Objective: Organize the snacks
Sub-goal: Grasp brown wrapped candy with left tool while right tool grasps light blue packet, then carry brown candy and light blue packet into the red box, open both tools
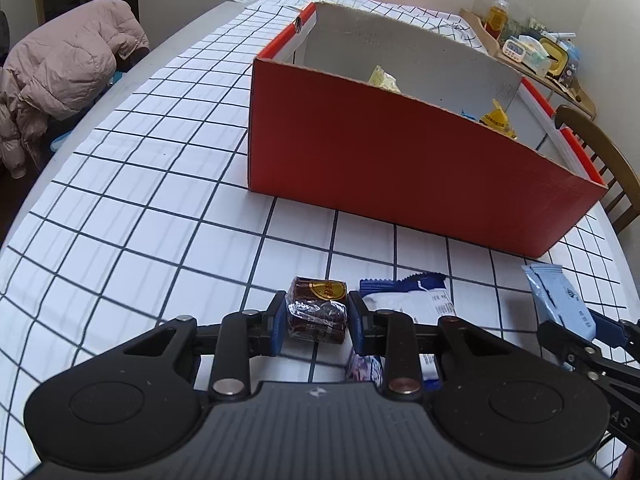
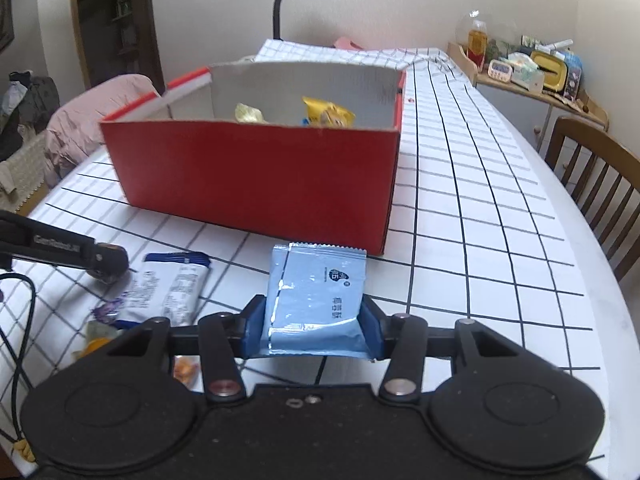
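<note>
The left tool (image 1: 317, 320) is clenched on a small dark-wrapped snack (image 1: 316, 314), one blue pad pressed to each side; the grip across its short sides reads as a way to carry it without crushing the clear wrap. Whether it is lifted off the desk (image 1: 140, 184) or just resting there, I cannot tell. At about 3 o'clock from it, just beside the pad, a white-and-blue packet (image 1: 412, 300) lies flat on the checked cloth, and a small purple sweet (image 1: 362, 368) sits partly hidden under the tool's linkage.

The right tool (image 2: 314, 324) grasps a light-blue sachet (image 2: 316, 300) by its near end — held at the edge so the rest sticks forward, which should let it drop cleanly over a wall. A few loose sweets (image 2: 186, 370) remain at its 9 o'clock, near the white-and-blue packet.

Farther off, at 12 o'clock from both tools, stands the red box (image 2: 256, 176), open-topped, with yellow packets (image 2: 328, 114) already inside — evidently the collecting place, so both held snacks likely go there next. Its near wall is tall; each load must clear the rim before release. Beyond are a wooden chair (image 2: 600, 176) at 2 o'clock and a pink jacket (image 1: 64, 68) at 10 o'clock.
</note>
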Tool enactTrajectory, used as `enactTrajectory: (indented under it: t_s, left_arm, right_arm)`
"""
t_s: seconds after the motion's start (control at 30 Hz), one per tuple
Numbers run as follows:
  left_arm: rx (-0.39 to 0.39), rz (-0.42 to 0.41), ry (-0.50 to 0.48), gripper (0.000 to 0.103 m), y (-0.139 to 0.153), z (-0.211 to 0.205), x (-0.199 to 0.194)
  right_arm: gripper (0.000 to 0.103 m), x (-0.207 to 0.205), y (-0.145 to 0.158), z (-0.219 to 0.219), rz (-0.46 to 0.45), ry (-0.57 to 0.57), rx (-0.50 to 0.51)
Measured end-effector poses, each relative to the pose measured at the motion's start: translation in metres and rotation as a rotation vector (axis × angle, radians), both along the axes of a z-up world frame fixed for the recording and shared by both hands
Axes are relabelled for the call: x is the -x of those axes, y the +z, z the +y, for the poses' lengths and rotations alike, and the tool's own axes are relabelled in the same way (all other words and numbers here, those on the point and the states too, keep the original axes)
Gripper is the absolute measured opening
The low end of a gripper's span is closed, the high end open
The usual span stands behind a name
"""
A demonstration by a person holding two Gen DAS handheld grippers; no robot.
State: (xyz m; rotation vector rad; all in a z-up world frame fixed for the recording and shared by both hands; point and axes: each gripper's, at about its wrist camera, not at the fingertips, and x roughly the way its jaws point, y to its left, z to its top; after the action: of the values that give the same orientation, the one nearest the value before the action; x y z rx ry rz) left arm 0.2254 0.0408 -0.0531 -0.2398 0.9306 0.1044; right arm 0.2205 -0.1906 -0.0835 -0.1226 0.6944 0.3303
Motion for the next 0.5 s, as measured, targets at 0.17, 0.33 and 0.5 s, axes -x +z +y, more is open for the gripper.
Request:
enactTrajectory:
  t_s: [0.17,0.33,0.5]
  left_arm:
    - [-0.003,-0.012,0.009,0.030,0.013,0.005,0.011]
    - [-0.002,-0.039,0.007,0.030,0.029,0.010,0.020]
    - [-0.017,-0.078,-0.006,0.030,0.049,0.010,0.024]
  right_arm:
    - [0.048,0.018,0.014,0.001,-0.034,0.030,-0.020]
    - [0.048,0.030,0.032,-0.001,-0.063,0.050,-0.042]
    - [0.048,0.034,0.049,0.000,-0.093,0.064,-0.048]
